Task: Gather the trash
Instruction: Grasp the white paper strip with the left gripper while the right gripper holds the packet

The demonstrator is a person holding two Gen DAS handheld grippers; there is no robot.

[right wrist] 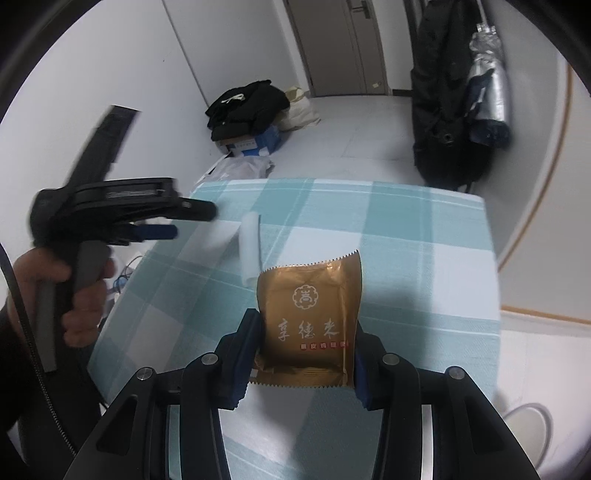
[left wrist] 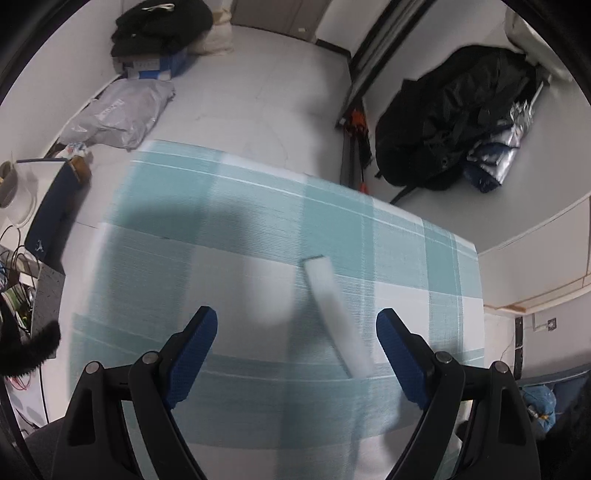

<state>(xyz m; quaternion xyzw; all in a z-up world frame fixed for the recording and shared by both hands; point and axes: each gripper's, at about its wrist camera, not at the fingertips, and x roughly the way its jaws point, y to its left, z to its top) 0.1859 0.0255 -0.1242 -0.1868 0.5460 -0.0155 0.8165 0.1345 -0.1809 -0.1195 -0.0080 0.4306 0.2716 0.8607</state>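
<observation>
A gold snack wrapper [right wrist: 308, 321] with serrated edges sits between the blue pads of my right gripper [right wrist: 306, 332], which is shut on it above the teal checked tablecloth [right wrist: 406, 229]. A white rolled paper tube [right wrist: 250, 247] lies on the cloth just beyond the wrapper. In the left wrist view the same white tube [left wrist: 336, 314] lies blurred on the cloth, ahead of and between the fingers of my left gripper [left wrist: 297, 321], which is open and empty above the table. The left gripper [right wrist: 177, 221] also shows at the left of the right wrist view, held in a hand.
The table's far edge [left wrist: 295, 173] drops to a white floor. Beyond lie a grey plastic bag [left wrist: 118, 110], a blue box under black clothes [left wrist: 159, 33], and a black bag with a silver jacket [left wrist: 461, 118] by the wall. A dark blue box [left wrist: 55, 206] stands at left.
</observation>
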